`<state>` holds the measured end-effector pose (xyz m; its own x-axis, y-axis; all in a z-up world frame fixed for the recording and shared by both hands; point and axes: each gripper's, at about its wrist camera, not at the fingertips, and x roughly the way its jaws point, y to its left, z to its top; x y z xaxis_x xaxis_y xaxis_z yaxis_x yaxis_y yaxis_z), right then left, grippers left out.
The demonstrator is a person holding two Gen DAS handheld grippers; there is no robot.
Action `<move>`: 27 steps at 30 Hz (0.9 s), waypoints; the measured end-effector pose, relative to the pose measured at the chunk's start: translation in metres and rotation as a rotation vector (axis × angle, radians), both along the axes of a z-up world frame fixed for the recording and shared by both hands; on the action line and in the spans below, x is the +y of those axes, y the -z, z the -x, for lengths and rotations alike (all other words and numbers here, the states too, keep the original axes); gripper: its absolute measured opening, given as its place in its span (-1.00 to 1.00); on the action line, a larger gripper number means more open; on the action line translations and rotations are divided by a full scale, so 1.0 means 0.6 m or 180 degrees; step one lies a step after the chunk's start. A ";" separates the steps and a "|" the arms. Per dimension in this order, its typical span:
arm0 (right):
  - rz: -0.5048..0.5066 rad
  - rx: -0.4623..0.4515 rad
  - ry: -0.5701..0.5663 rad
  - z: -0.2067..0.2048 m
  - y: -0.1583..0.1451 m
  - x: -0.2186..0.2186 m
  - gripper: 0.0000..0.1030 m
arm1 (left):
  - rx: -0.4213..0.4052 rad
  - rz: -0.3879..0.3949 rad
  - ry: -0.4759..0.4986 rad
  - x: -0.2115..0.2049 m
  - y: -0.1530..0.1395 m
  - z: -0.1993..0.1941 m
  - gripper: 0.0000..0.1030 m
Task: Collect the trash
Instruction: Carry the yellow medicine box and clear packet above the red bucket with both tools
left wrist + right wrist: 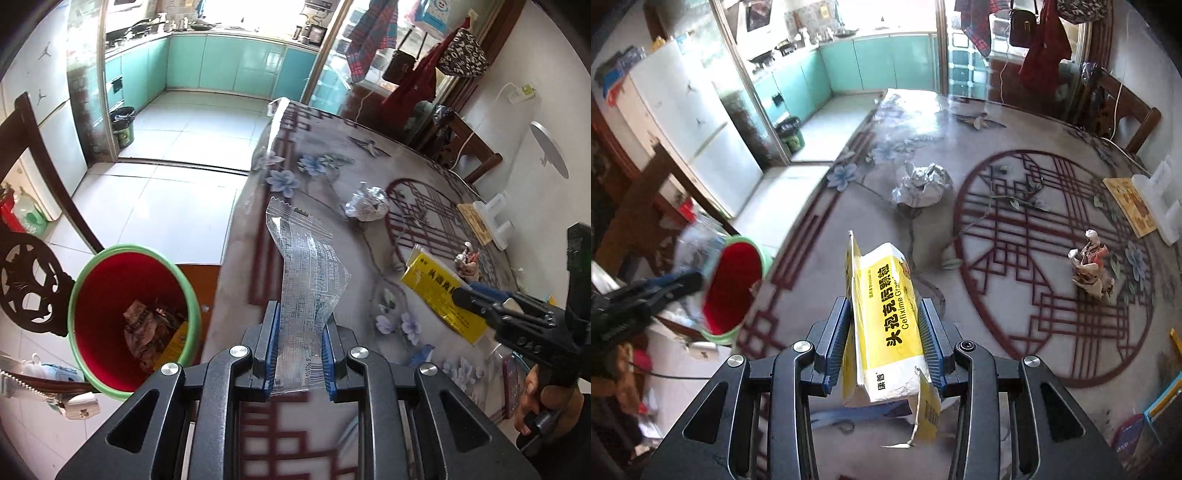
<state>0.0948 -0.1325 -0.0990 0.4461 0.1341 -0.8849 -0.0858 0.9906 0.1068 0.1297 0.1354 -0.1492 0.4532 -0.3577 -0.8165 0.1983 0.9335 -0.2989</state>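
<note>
My left gripper (299,354) is shut on a clear printed plastic wrapper (306,273), held over the table's left edge beside the red bin with a green rim (129,325); the bin holds some trash and also shows in the right wrist view (733,288). My right gripper (884,339) is shut on a yellow and white medicine box (886,325), held above the table; the box also shows in the left wrist view (439,295). A crumpled foil ball (921,184) and a small crumpled wrapper (1091,266) lie on the table.
The patterned round table (1015,206) carries a yellow card (1132,205) and a white plastic holder (1160,199) at the right. Dark wooden chairs (33,206) stand left of the bin. A tiled floor leads to the kitchen with a dark bin (123,125).
</note>
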 end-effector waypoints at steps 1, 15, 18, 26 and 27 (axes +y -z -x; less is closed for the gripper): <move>0.0014 0.0110 -0.0009 -0.005 0.016 0.001 -0.29 | 0.0003 0.0005 -0.0017 0.010 0.001 -0.001 -0.66; 0.0361 0.0958 0.0192 -0.004 0.167 0.040 0.30 | 0.0099 0.0049 -0.0098 0.119 0.029 -0.007 -0.66; 0.0467 0.1034 0.0246 -0.003 0.186 0.047 0.30 | 0.0113 0.0017 -0.0094 0.133 0.036 -0.010 -0.66; 0.0490 0.0952 0.0249 -0.001 0.197 0.067 -0.29 | 0.0149 -0.0083 -0.0234 0.171 0.049 -0.009 -0.66; 0.0407 0.0918 0.0274 -0.002 0.193 0.067 -0.30 | 0.0153 -0.0095 -0.0253 0.174 0.051 -0.010 -0.66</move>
<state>0.0962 -0.0922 -0.2147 0.1793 -0.0136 -0.9837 0.0146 0.9998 -0.0112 0.1355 0.2397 -0.1798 0.4392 -0.2973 -0.8478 0.1093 0.9543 -0.2780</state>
